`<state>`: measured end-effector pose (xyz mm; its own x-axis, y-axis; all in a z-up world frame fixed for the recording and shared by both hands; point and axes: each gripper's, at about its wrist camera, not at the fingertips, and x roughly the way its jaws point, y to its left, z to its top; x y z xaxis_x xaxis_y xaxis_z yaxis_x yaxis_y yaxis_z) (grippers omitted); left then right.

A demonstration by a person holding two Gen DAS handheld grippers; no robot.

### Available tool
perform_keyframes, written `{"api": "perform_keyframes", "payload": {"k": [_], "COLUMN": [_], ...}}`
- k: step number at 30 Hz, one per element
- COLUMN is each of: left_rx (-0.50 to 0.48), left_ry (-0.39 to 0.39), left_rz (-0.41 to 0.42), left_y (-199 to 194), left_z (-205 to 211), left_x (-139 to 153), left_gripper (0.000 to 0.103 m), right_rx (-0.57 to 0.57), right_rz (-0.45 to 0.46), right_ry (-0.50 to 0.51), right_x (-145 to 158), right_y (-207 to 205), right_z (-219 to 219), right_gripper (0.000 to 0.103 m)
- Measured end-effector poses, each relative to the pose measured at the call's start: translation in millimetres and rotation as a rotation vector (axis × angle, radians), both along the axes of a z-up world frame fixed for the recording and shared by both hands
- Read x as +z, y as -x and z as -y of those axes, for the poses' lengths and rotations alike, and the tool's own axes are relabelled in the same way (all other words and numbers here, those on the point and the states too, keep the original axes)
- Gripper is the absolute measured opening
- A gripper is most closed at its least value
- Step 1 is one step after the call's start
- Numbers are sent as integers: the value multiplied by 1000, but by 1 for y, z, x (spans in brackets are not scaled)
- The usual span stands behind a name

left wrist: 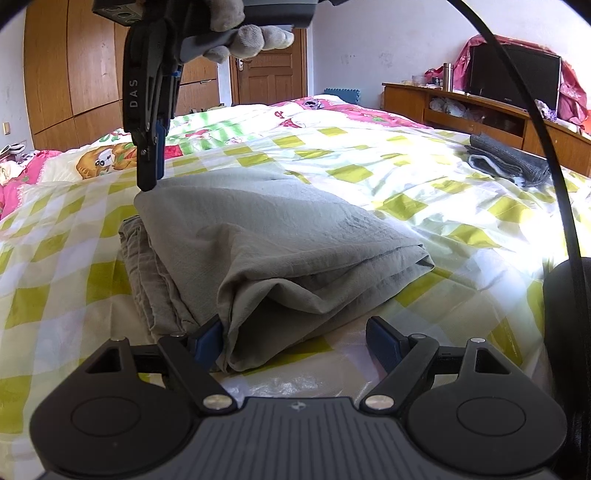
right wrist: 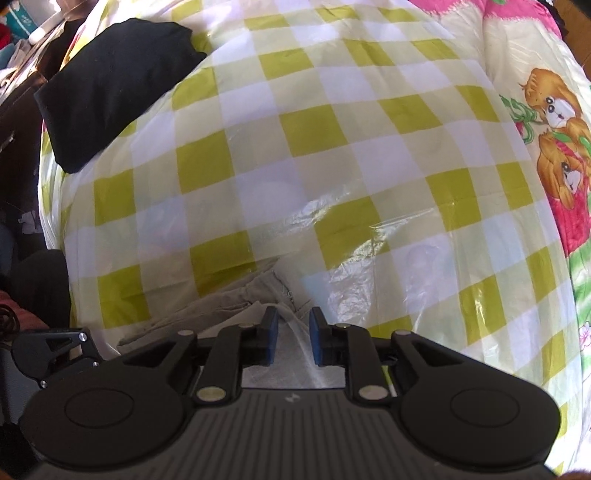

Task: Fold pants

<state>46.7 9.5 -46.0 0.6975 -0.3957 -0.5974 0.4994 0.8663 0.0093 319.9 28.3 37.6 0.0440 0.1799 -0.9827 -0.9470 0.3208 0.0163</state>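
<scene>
Left wrist view: on the checked bedcover [left wrist: 332, 155], the grey-green pants [left wrist: 266, 251] lie folded into a thick packet in the middle of the bed. At upper left we see the right tongs [left wrist: 147, 177] pointing almost straight down, tips at the packet's far corner, a gloved hand [left wrist: 243, 33] above them. Lower down, the left tongs [left wrist: 295, 339] stand wide apart around the near fold, one pad beside the cloth, clamping nothing. A folded dark-grey garment [left wrist: 506, 162] rests well apart at right.

In the right wrist view, the right tongs [right wrist: 292, 339] stand only slightly apart, a gap visible between the pads above the pants' edge [right wrist: 236, 302]; a black garment [right wrist: 118, 85] lies at upper left.

The fold looks nearly complete to us. To finish well, we would square the corners, press the top layer flat, then lift both tongs away without dragging the cloth.
</scene>
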Motion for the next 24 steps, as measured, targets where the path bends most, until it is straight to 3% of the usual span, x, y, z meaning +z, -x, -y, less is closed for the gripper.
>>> {"api": "perform_keyframes", "payload": {"k": [4,7,13,19,22,24], "left_rx": [-4,-8,-14,-27,-29,-32], "left_ry": [1,-3,-6,-19,-23,-20], "left_rz": [2,5,10,17,4,5], "left_y": [0,0,1,4,2,3], "left_z": [-1,0,1,4,4,3], "left_x": [0,0,0,-1,-3,-2], "left_gripper": [92,92,92,92,93,93], "right_rx": [15,11,-107,-237,-355,-356], "right_rz": [-41,-12,38,37,115,117], "right_ry": [28,38,-18,-41,-39,-91], "right_x": [-9,-12,2,-14,-22,-14], "right_y": [3,9,1,-15,-27,-22], "right_z": [-6,-9,-6,-4,-2,0], "right_gripper": [18,2,1,1,3,8]}}
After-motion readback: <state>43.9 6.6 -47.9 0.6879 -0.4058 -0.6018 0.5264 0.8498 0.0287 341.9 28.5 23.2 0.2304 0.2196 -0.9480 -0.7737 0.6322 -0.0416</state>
